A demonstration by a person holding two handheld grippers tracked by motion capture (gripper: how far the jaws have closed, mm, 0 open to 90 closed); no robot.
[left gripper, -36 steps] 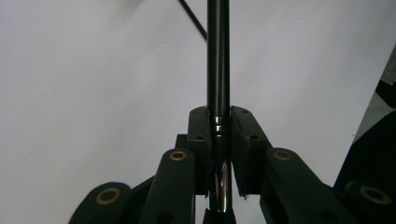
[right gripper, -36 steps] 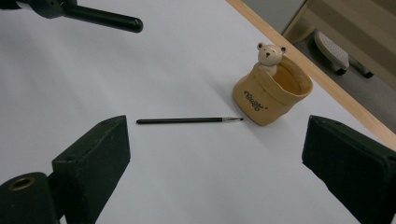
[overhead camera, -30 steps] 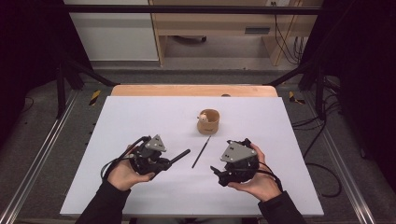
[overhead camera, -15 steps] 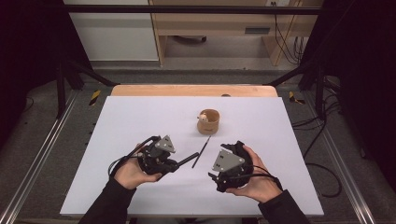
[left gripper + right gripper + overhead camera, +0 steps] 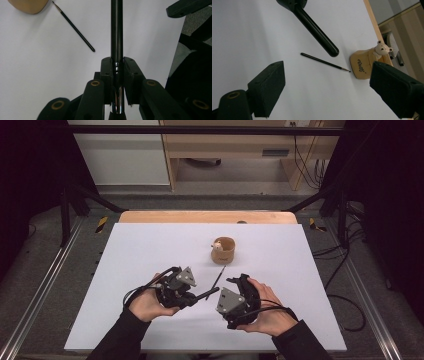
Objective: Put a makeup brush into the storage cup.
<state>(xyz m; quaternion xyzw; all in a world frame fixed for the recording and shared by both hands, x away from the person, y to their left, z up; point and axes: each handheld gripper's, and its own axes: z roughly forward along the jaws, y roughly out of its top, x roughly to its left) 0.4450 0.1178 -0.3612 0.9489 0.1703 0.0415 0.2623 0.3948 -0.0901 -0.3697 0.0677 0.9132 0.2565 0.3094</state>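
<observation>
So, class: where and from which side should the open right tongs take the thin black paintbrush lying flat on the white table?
Grip the thin black paintbrush mid-handle, coming straight down, jaws across its length. It lies flat, bristle tip toward the tan wooden cup; the handle is bare and clear of the cup.

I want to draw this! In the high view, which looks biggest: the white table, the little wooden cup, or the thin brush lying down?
1. White table, biggest by far.
2 and 3. Wooden cup and thin brush: hard to rank. The brush looks a bit longer, but the cup is much wider.
</observation>
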